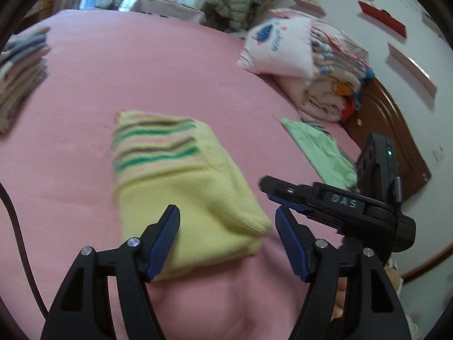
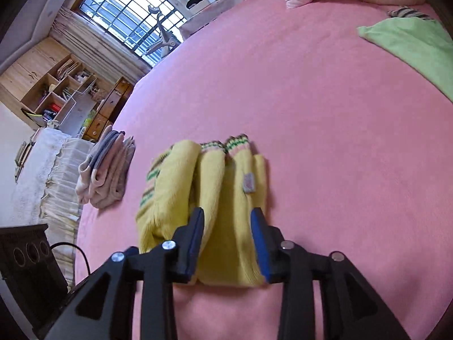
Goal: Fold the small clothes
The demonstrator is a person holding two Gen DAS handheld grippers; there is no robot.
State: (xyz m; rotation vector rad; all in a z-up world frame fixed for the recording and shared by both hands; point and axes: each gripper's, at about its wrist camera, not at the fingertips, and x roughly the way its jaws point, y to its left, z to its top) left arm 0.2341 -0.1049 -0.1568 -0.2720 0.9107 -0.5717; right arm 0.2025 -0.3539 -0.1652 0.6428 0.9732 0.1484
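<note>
A folded yellow knit garment (image 1: 181, 187) with green, brown and pink stripes lies on the pink bed sheet (image 1: 141, 70). My left gripper (image 1: 226, 223) is open, its blue pads (image 1: 164, 238) standing wide on either side of the garment's near corner without pressing on it. In the right wrist view the same garment (image 2: 226, 198) shows a small label. My right gripper (image 2: 227, 226) is open, its jaws a little apart over the garment's near end, and the pads do not pinch it. The right gripper (image 1: 271, 192) also shows at the right of the left wrist view.
A stack of folded grey and beige clothes (image 2: 104, 175) sits near the bed's left edge. A light green garment (image 2: 419, 51) lies at the right over a striped one (image 2: 407, 12). A pillow (image 1: 277, 48), a folded quilt (image 1: 334, 85) and a wooden headboard (image 1: 393, 130) are beyond.
</note>
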